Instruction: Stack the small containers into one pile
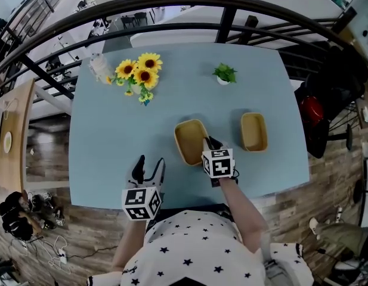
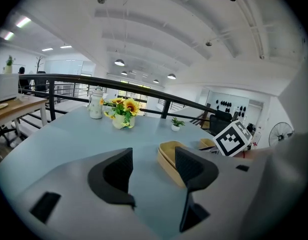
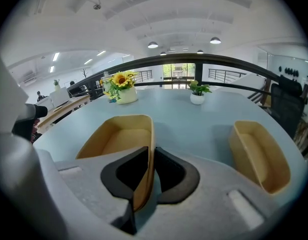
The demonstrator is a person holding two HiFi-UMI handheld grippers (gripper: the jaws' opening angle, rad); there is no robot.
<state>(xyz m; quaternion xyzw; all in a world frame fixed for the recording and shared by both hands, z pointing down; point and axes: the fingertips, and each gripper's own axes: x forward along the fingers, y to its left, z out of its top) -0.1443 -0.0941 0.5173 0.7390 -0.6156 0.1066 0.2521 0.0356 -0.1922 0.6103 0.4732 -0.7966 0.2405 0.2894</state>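
- 2 tan containers are sitting on the blue table point(image 1: 112, 154). The nearer container point(image 1: 188, 140) is lying at the centre of the head view. The second container point(image 1: 254, 131) is lying to its right, well apart, so no pile is forming yet.
- The right gripper point(image 1: 209, 143) is pinching the nearer container's right wall. In the right gripper view, 1 pad is sitting inside the tub and 1 outside, with the thin wall clamped between them at lower centre of the frame point(image 3: 151, 152). Judgement: the wall is being used as a handle, since the tub is too wide to span.
- The nearer container point(image 3: 121, 134) is looking level and appears to be resting on the table. Whether it is lifting at all, I cannot tell.
- The second container point(image 3: 258, 156) is waiting upright and empty at the right of that frame, open side up, so it is ready to take or give a nest.
- The left gripper point(image 1: 151, 163) is hovering at lower left of the head view over the near table edge. Its jaws are standing wide apart with nothing between them point(image 2: 153, 156). Judgement: it is idling clear so the right arm's path is not being crossed.
- Sunflowers point(image 1: 141, 71) and a small potted plant point(image 1: 224, 73) are standing toward the top of the frame, out of the working lane.
- Likely next need: carrying 1 tub across and setting it squarely into the other. A 1-wall grip is risking tilt.
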